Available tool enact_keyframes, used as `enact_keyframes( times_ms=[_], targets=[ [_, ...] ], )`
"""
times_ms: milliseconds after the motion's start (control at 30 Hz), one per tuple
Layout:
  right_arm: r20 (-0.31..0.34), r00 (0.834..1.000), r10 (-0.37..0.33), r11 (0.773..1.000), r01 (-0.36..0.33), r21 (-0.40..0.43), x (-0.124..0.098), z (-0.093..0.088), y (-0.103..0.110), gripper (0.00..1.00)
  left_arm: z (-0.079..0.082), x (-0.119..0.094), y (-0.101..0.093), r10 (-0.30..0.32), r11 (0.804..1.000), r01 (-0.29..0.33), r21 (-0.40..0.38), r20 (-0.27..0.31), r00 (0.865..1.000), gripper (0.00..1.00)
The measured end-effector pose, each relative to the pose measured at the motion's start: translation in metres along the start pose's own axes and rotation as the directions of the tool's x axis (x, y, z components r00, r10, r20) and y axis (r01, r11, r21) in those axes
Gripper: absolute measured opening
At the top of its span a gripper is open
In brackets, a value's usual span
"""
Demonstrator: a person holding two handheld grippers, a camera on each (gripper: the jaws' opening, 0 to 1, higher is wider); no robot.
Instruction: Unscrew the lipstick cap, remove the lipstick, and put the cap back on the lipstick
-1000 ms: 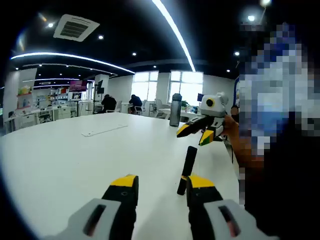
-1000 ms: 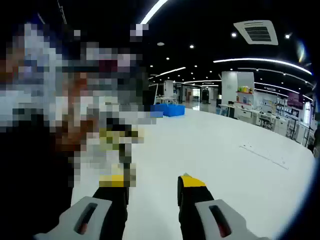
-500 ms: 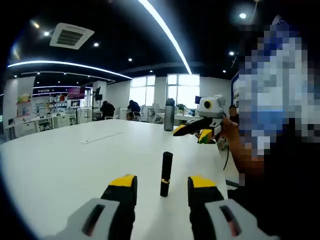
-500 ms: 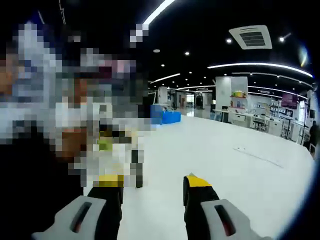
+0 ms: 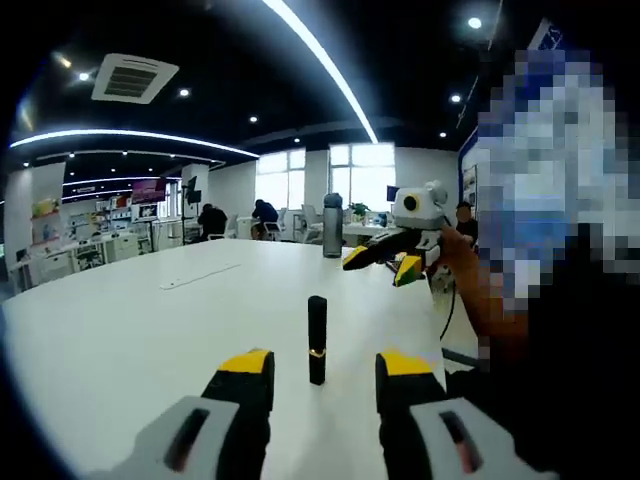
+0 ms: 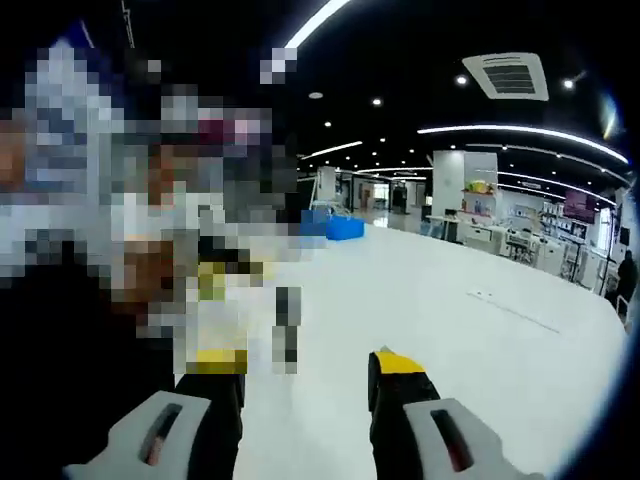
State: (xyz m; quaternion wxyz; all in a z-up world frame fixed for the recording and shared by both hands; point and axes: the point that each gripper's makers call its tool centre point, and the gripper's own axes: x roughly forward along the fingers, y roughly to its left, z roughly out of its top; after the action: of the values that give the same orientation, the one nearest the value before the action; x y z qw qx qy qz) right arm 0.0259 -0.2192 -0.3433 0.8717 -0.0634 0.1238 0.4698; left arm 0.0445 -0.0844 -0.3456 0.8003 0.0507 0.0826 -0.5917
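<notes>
Left gripper view: lipstick point(image 5: 317, 339), black with a thin gold band, standing upright on the white desk point(image 5: 130, 330), cap on. It lies straight ahead of the left gripper point(image 5: 315, 366), centred between its yellow-tipped fingers point(image 5: 246, 364), which stand wide apart with nothing held. Right gripper point(image 5: 385, 262) hovers further off, beyond and to the right, also empty, fingers parted.

Right gripper view: right gripper point(image 6: 305, 362) spread open, nothing in it. Lipstick point(image 6: 287, 330), partly blurred, stands upright ahead, toward its left finger. Left gripper judged the nearer.

Bright ceiling strip lights point(image 5: 320, 70); glare off table point(image 5: 130, 320); fisheye-bent edges.
</notes>
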Motion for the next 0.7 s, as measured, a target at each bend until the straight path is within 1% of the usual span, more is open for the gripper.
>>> enact_keyframes(
  times_ms=[100, 167, 233, 333, 367, 467, 500, 533, 600, 633, 700],
  targets=[
    [-0.021, 1.0, -0.008, 1.0, 0.008, -0.019, 0.003, -0.003, -0.002, 0.44, 0.0, 0.002, 0.002, 0.001, 1.0, -0.001, -0.003, -0.002, 1.0, 0.42],
    [-0.031, 1.0, -0.007, 1.0, 0.006, -0.009, 0.002, -0.006, -0.002, 0.4, 0.001, 0.002, 0.006, 0.009, 1.0, -0.009, -0.001, 0.0, 1.0, 0.43],
    [-0.013, 1.0, 0.006, 1.0, -0.006, -0.006, -0.001, -0.004, 0.0, 0.37, 0.002, 0.003, 0.009, 0.015, 1.0, -0.015, -0.005, 0.006, 1.0, 0.42],
    [0.005, 1.0, -0.003, 1.0, 0.003, -0.011, -0.005, 0.0, 0.001, 0.32, 0.001, 0.003, 0.008, 0.01, 1.0, -0.01, 0.001, 0.004, 1.0, 0.39],
    [0.007, 1.0, -0.001, 1.0, 0.002, -0.016, -0.006, 0.0, 0.002, 0.33, 0.001, 0.004, 0.008, 0.01, 1.0, -0.01, 0.0, 0.005, 1.0, 0.39],
    [0.053, 0.995, 0.079, 0.996, -0.077, -0.039, -0.008, 0.01, 0.018, 0.33, 0.0, 0.007, 0.002, -0.013, 1.0, 0.013, -0.008, -0.001, 1.0, 0.39],
    [0.059, 0.994, 0.089, 0.995, -0.087, -0.041, -0.008, 0.011, 0.015, 0.33, 0.0, 0.008, 0.001, -0.015, 1.0, 0.015, -0.006, -0.002, 1.0, 0.39],
    [0.075, 0.992, 0.099, 0.994, -0.096, -0.044, -0.009, 0.015, 0.017, 0.33, -0.001, 0.009, -0.001, -0.017, 1.0, 0.017, 0.0, -0.004, 1.0, 0.39],
    [0.083, 0.991, 0.1, 0.994, -0.097, -0.045, -0.008, 0.017, 0.019, 0.33, -0.003, 0.009, -0.006, -0.03, 1.0, 0.03, -0.002, -0.014, 0.999, 0.39],
    [0.076, 0.992, 0.098, 0.994, -0.095, -0.05, -0.007, 0.016, 0.019, 0.33, -0.004, 0.009, -0.01, -0.052, 0.999, 0.052, 0.0, -0.025, 0.998, 0.38],
    [0.06, 0.994, 0.096, 0.994, -0.093, -0.056, -0.005, 0.013, 0.018, 0.34, -0.003, 0.009, -0.014, -0.057, 0.998, 0.057, 0.012, -0.023, 0.998, 0.38]
  ],
)
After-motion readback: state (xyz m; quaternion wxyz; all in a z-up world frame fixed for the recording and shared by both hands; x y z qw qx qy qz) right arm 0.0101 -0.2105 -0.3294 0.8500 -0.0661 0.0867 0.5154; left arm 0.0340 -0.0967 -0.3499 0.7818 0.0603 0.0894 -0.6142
